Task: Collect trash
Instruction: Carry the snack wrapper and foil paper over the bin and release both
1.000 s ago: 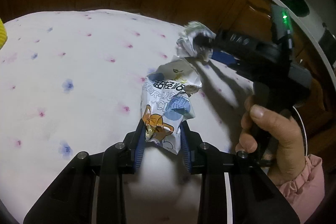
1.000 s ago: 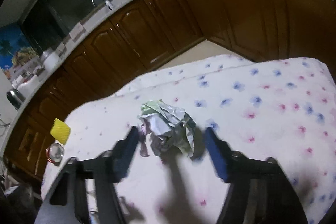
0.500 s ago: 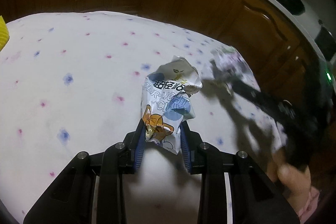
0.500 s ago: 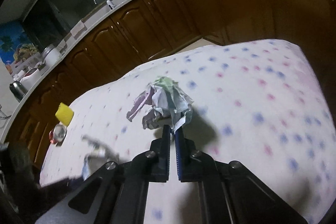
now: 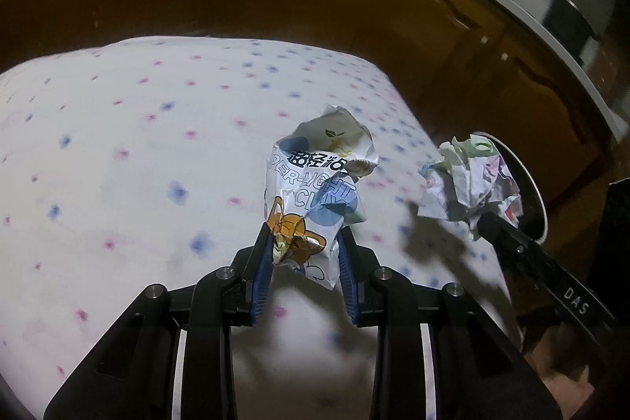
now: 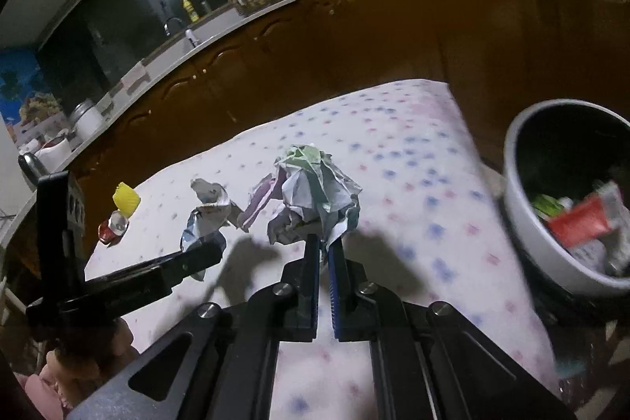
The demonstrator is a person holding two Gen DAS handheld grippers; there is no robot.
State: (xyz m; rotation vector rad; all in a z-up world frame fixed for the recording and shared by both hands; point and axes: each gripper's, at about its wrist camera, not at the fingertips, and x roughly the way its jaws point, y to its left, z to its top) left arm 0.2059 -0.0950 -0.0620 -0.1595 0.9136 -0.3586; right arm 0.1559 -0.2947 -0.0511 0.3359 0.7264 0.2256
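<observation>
My left gripper (image 5: 305, 243) is shut on a crumpled clay wrapper (image 5: 319, 184) printed with a cartoon and blue letters, held above the flowered tablecloth (image 5: 138, 164). My right gripper (image 6: 323, 243) is shut on a crumpled paper ball (image 6: 315, 191), lifted clear of the cloth. In the left wrist view that paper ball (image 5: 470, 180) hangs at the right, in front of the round trash bin (image 5: 533, 199). In the right wrist view the left gripper (image 6: 204, 254) with its wrapper (image 6: 206, 215) shows at the left. The white trash bin (image 6: 523, 223) stands past the table's right edge with several scraps inside.
A yellow cup-like thing (image 6: 126, 199) and a small shiny red item (image 6: 112, 227) sit at the table's far left corner. Dark wooden cabinets (image 6: 354, 46) run behind the table under a grey counter with jars and bottles. A hand in a pink sleeve (image 6: 59, 376) holds the left gripper.
The right gripper closed on the paper ball, lifted it and carried it right toward the bin. The left gripper moved the same way with the wrapper still in it.
</observation>
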